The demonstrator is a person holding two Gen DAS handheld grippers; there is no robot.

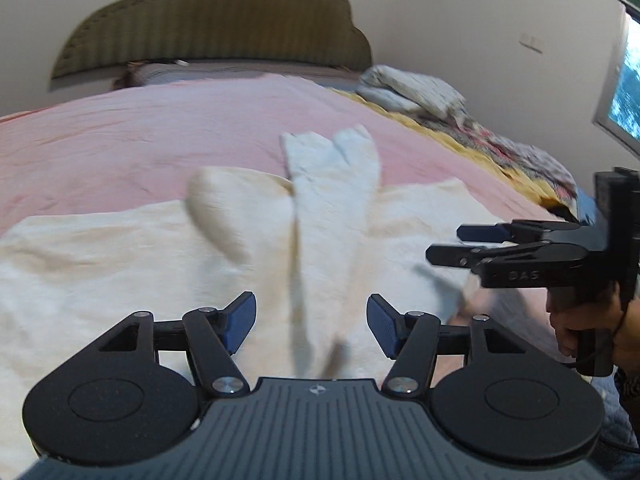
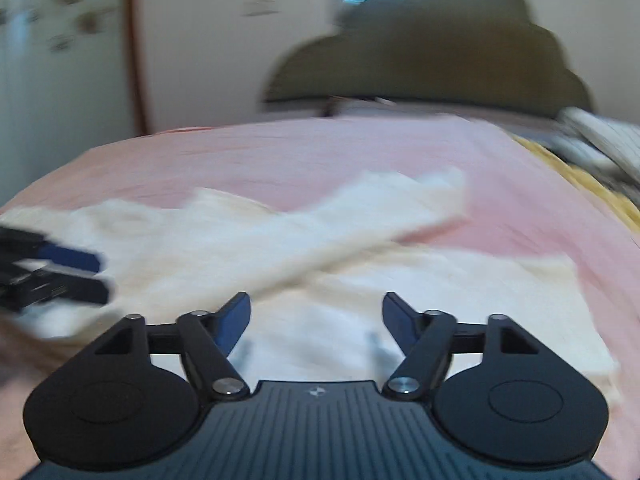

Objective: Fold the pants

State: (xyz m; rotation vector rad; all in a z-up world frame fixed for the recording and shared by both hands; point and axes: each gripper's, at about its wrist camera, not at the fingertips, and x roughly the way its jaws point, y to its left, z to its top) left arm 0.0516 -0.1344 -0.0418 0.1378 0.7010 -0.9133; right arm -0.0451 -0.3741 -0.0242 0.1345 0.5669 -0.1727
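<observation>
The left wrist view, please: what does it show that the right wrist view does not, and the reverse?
Only the left wrist view shows a hand gripping the right gripper and a window. Only the right wrist view shows the left gripper side-on and a door frame. Both show cream pants on the pink bed, the headboard, and open fingers.

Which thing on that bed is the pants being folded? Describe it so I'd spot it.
Start at the big bed with the pink sheet. Near its front edge a cream towel is spread flat, and the pants lie across its middle. They are the paler, narrow strip that splits into two leg ends on the pink.
</observation>
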